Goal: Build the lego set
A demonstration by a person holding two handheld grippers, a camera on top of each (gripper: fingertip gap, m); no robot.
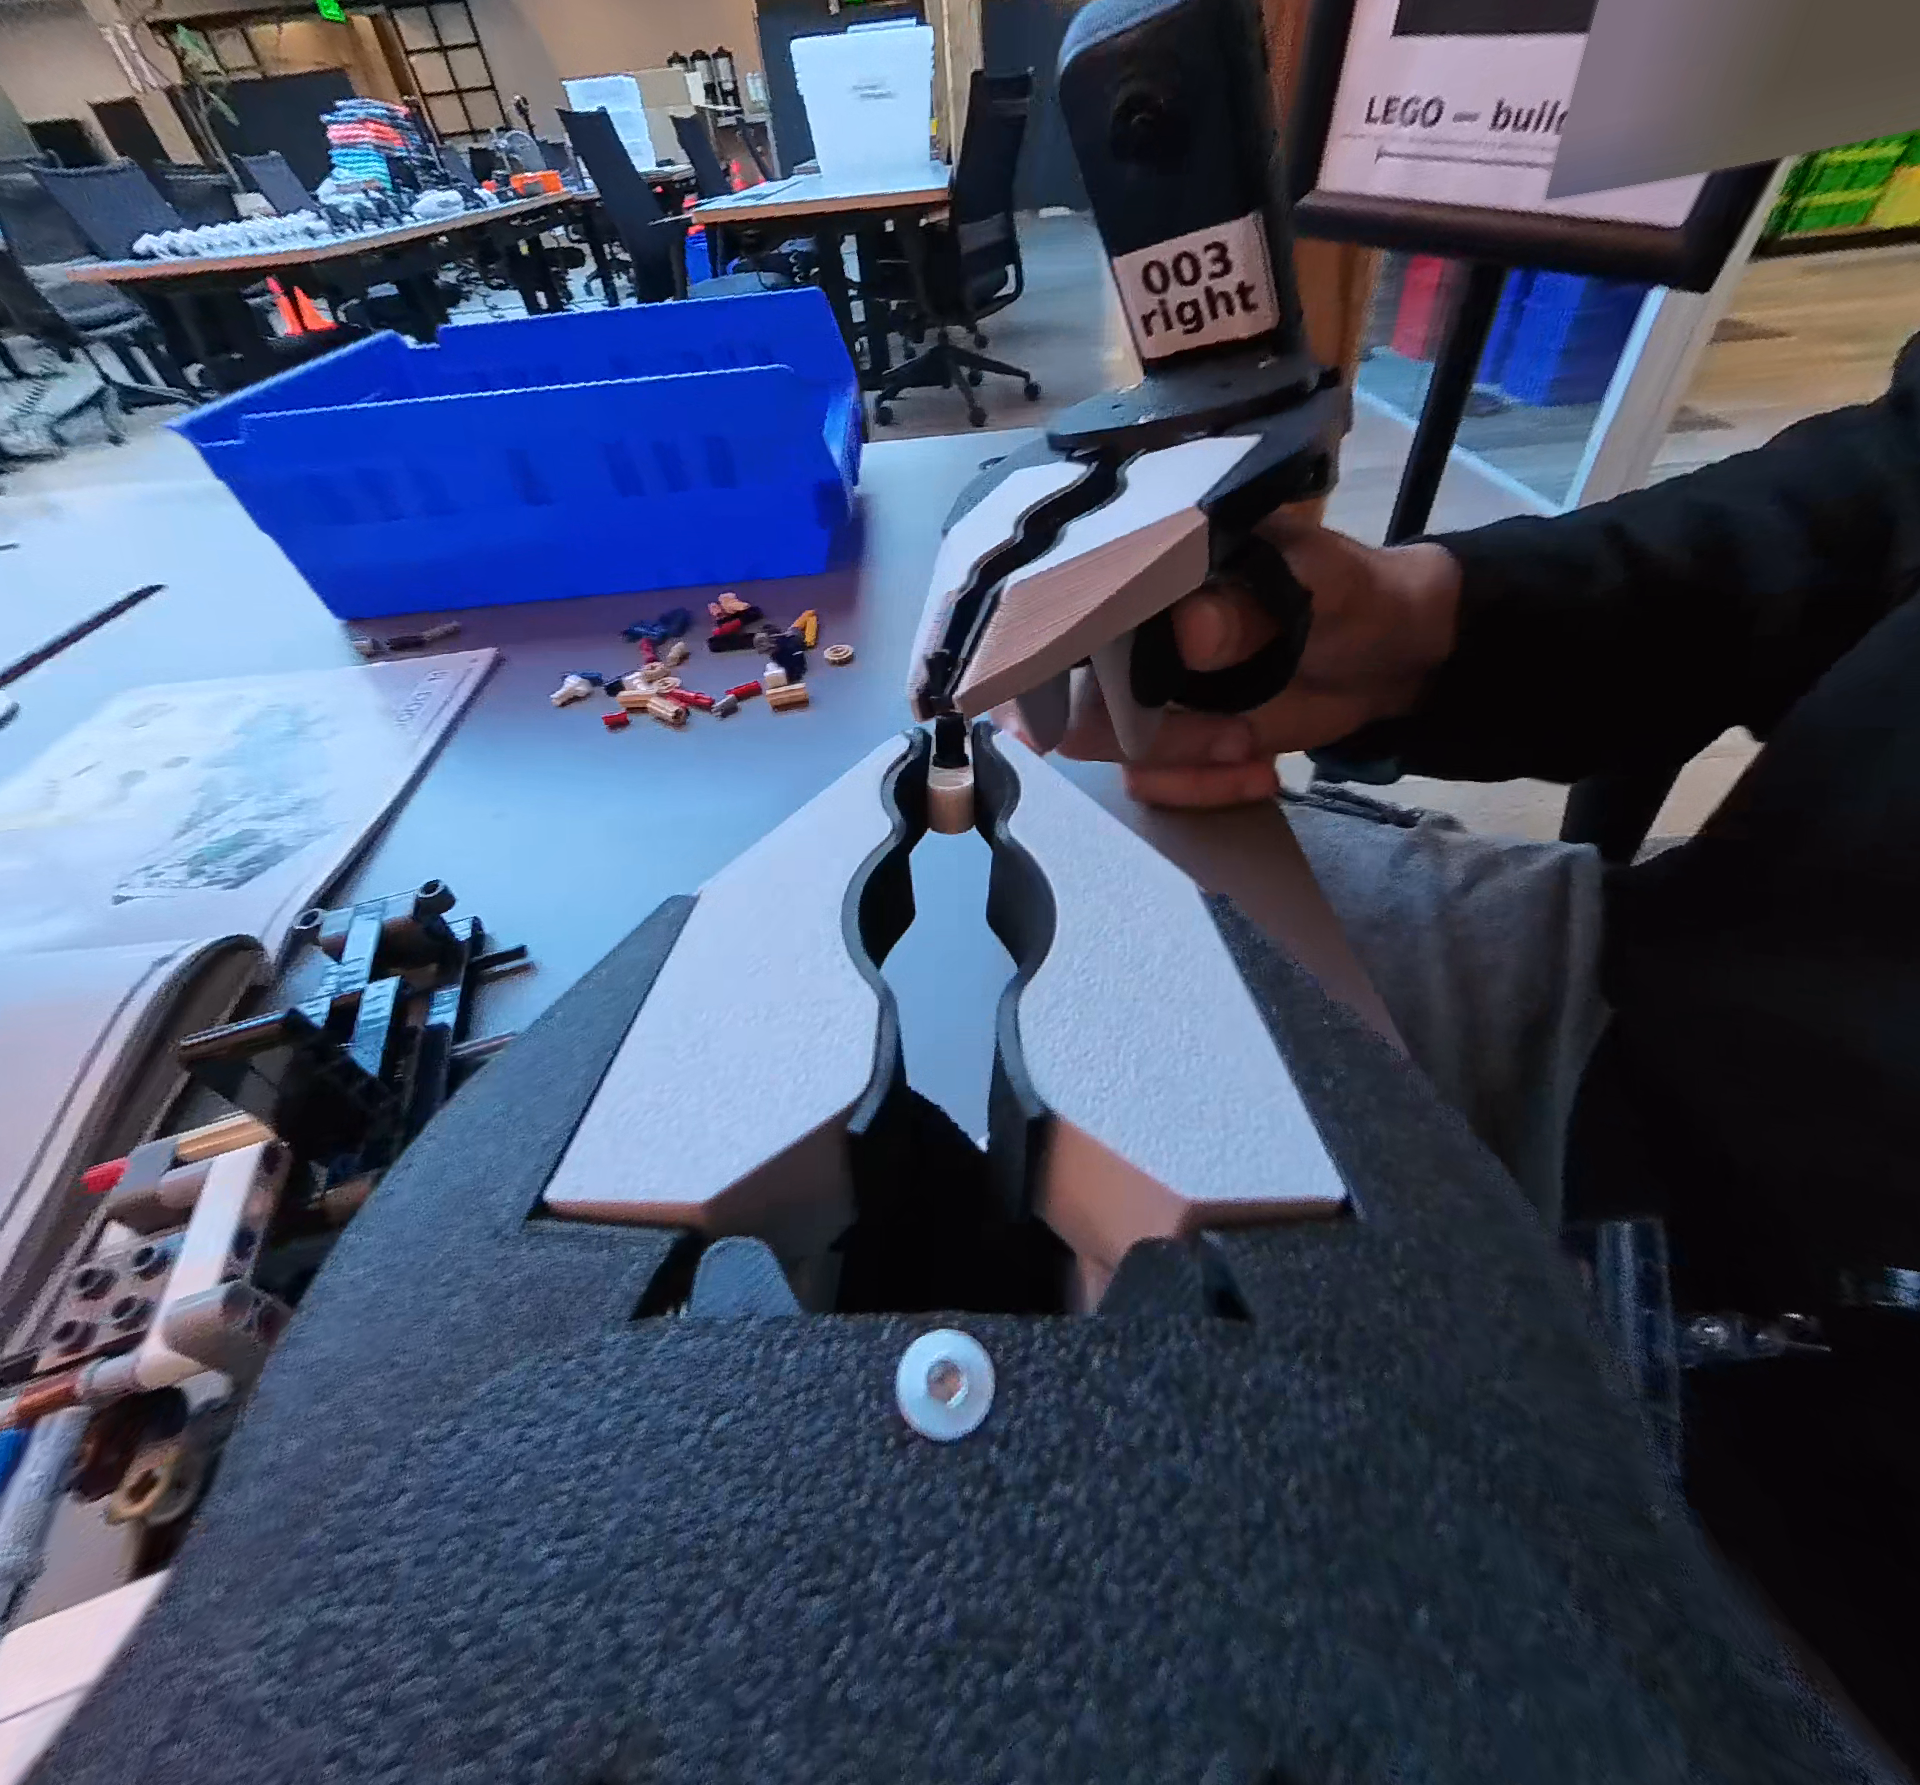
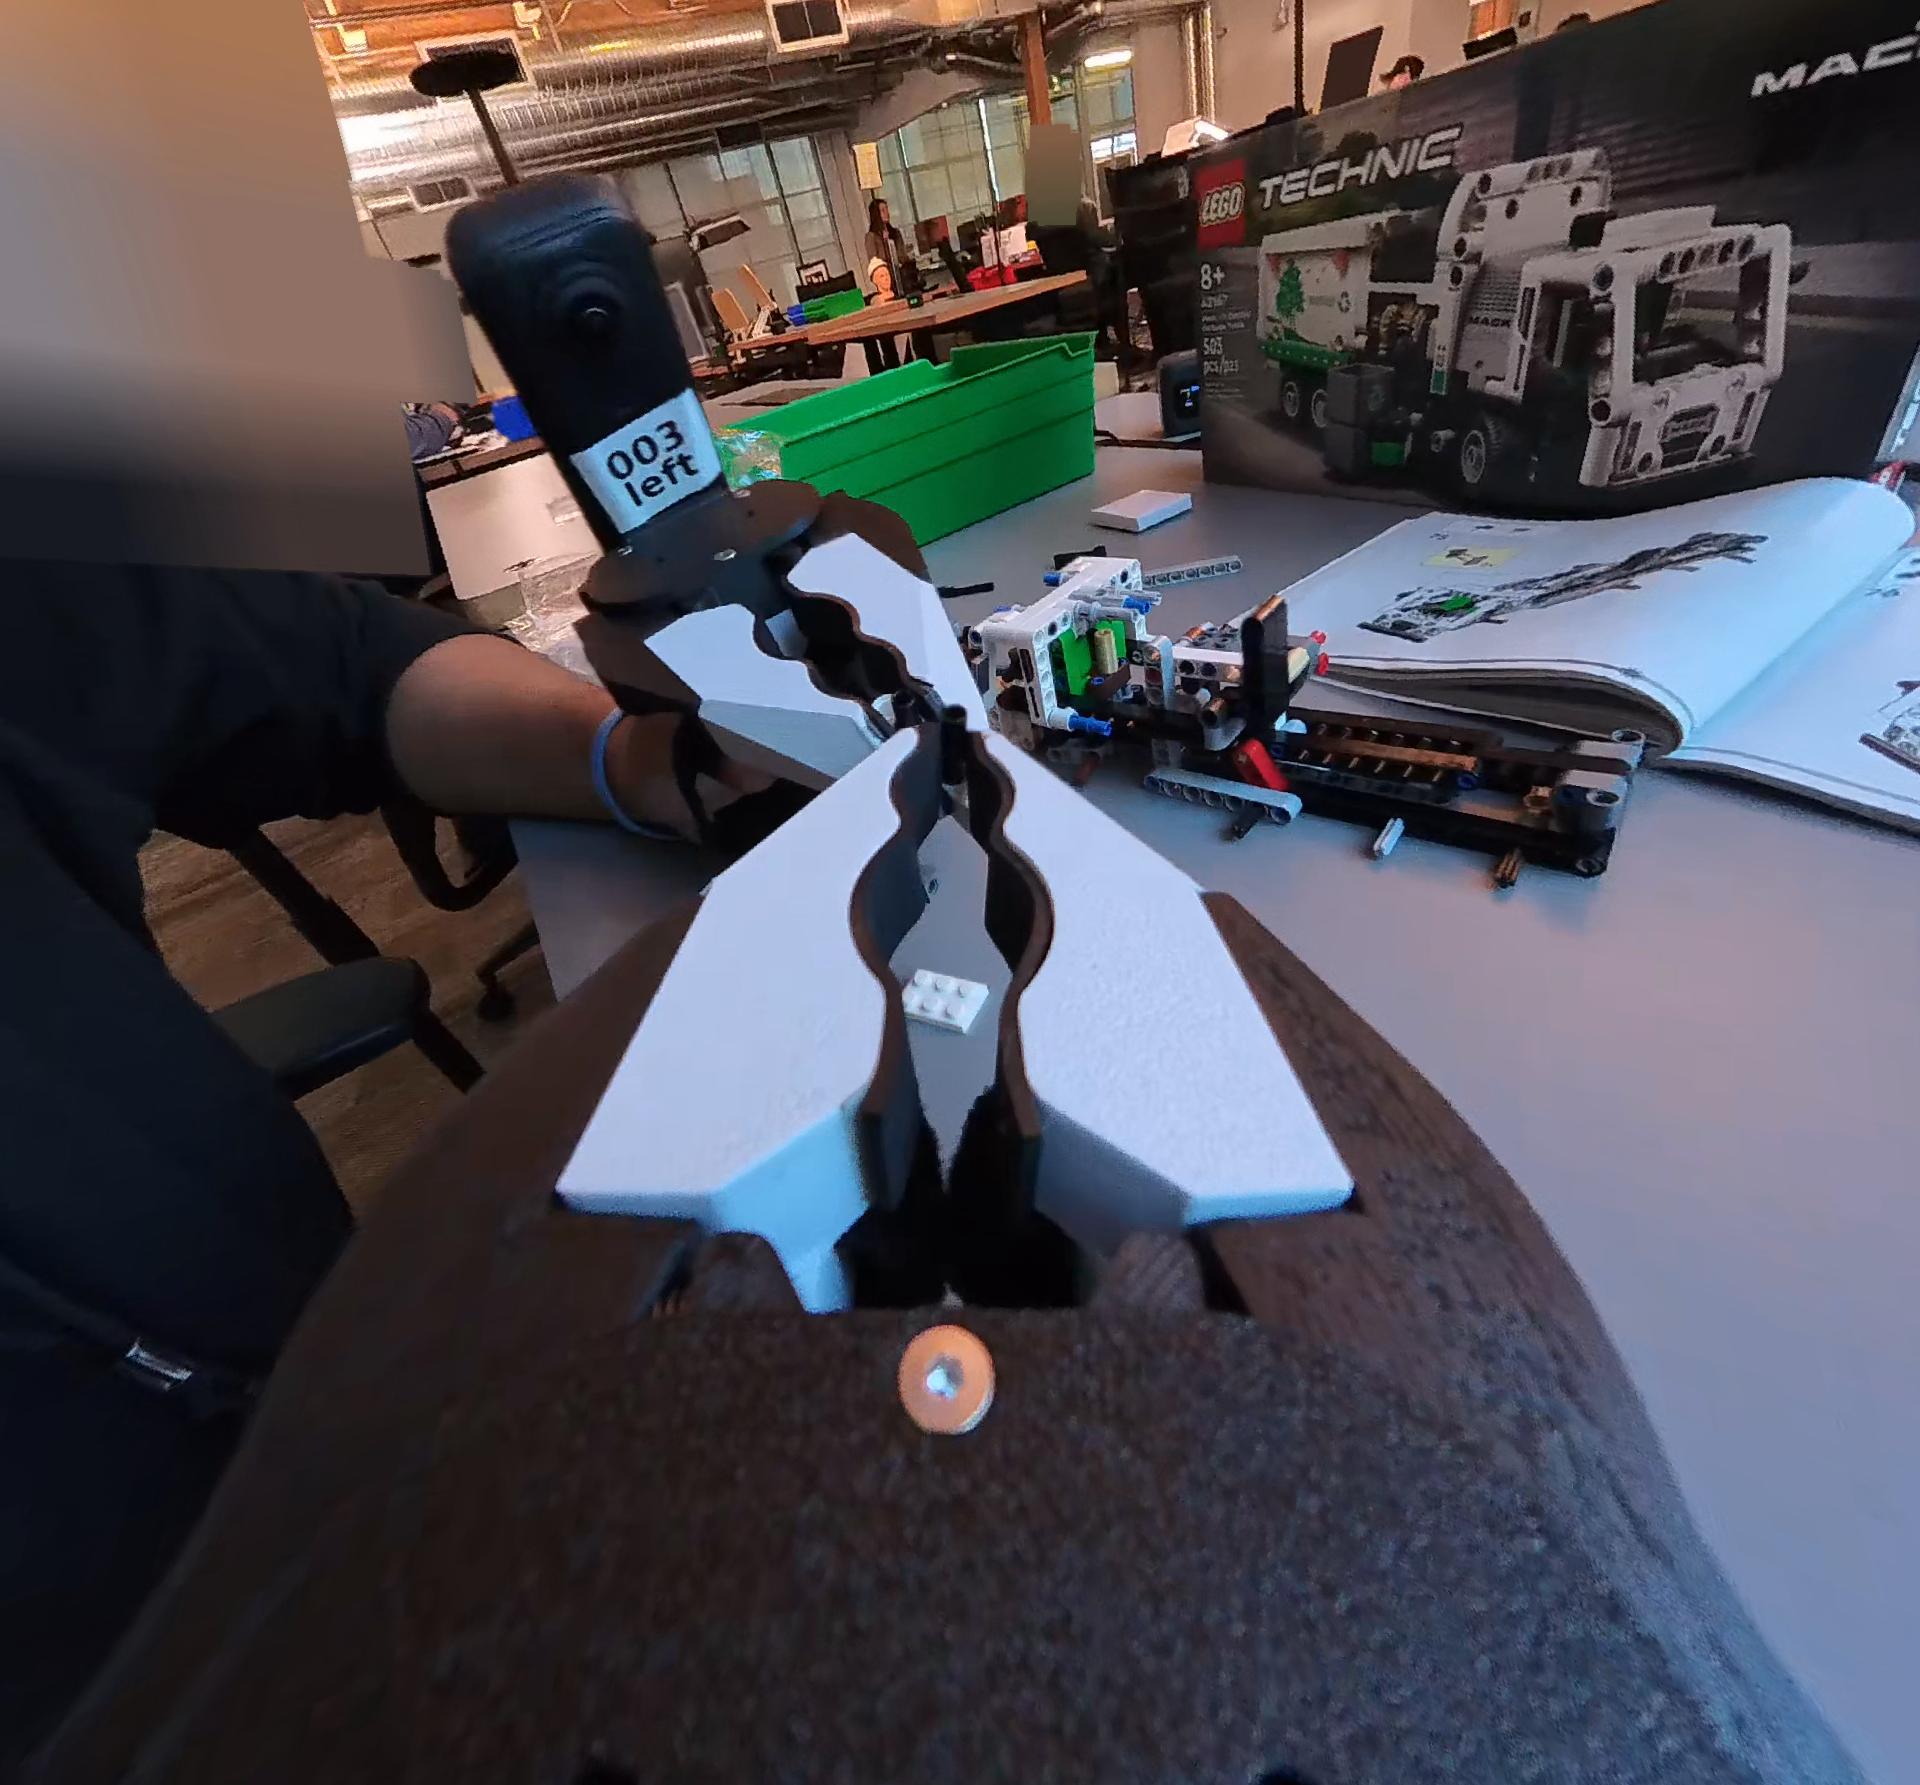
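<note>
Blue bin (image 1: 540, 468), green bin (image 2: 935, 447) (both plain).

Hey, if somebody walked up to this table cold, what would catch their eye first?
Probably the two grippers meeting tip to tip over the table's near edge: the left gripper pinches a small tan piece while the right gripper holds a black pin at it. Next, the half-built truck chassis beside the open instruction booklet, with the big set box standing behind, and the blue bin behind a scatter of loose pieces.
</note>
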